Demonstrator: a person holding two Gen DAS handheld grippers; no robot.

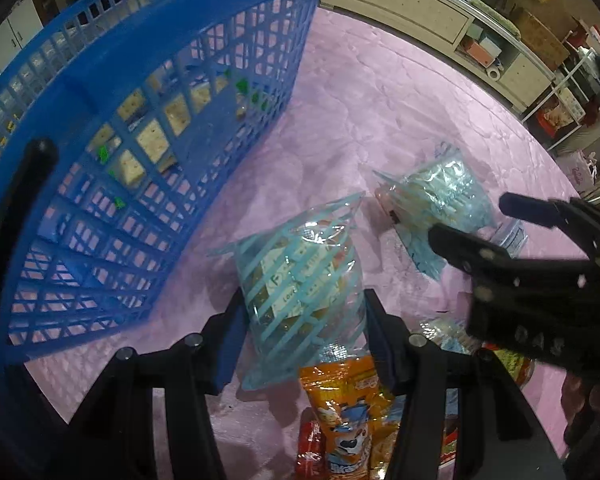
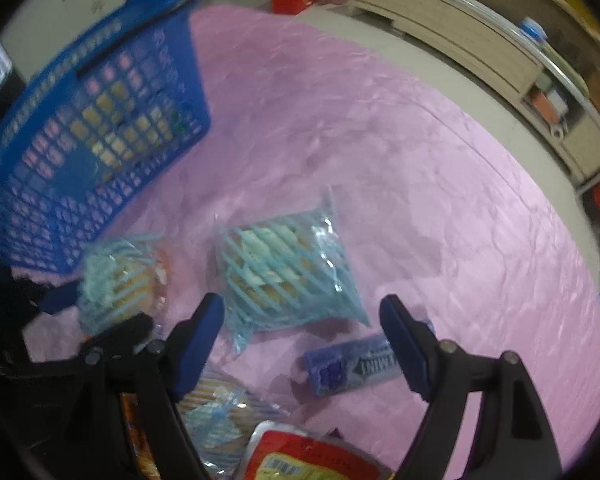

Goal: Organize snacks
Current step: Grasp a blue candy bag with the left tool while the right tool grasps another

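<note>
The left gripper [image 1: 300, 320] is clenched on a striped snack bag [image 1: 300, 280] at the frame's lower centre, beside the blue basket [image 1: 100, 160] at upper left. The right gripper [image 2: 300, 336] hangs released above another striped bag [image 2: 284, 268] on the pink cloth [image 2: 420, 160].

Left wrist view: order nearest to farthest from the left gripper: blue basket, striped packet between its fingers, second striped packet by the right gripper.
1. Striped packet, between the left gripper's fingers.
2. Second striped packet, up and right, beside the right gripper.
3. Blue basket, to the left; its near corner makes ranks 2 and 3 close.
</note>
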